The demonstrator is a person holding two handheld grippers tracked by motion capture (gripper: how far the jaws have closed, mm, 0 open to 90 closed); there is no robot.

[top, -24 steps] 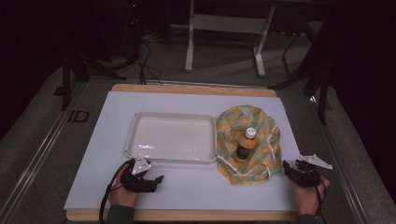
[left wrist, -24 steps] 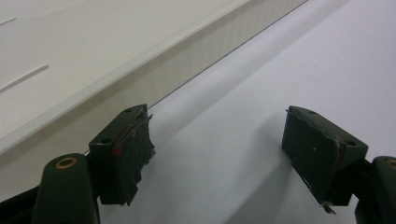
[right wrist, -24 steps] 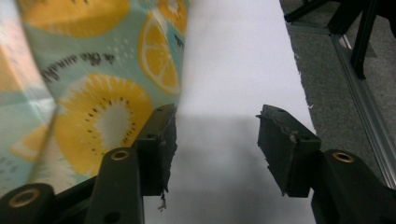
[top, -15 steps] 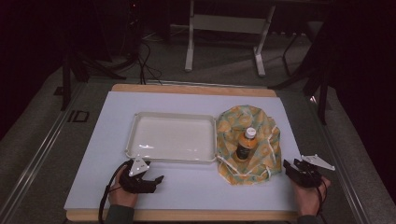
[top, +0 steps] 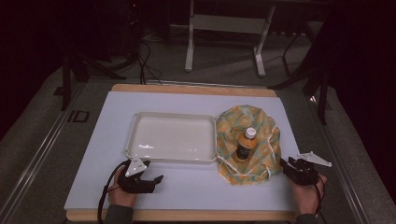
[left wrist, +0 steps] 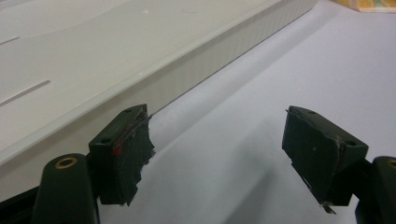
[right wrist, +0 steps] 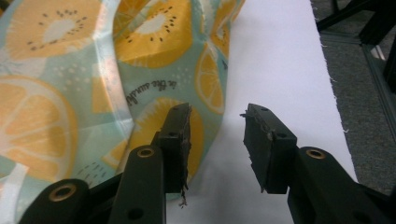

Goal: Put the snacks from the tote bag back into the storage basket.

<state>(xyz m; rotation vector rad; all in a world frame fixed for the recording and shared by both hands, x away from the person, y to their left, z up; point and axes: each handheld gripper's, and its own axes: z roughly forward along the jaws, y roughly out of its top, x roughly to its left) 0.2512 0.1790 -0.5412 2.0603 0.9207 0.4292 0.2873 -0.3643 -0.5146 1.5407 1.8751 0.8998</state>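
Left gripper (top: 154,179) beside tray (top: 140,122), jaws wide, empty. Right gripper (top: 286,165) at edge of fruit-print cloth (top: 266,140) around bottle (top: 246,143), jaws narrowly parted, empty.

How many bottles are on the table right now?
1. The bottle stands upright in the middle of the fruit-print cloth, right of the white tray. None shows in the tray; the cloth's folds could hide something small.
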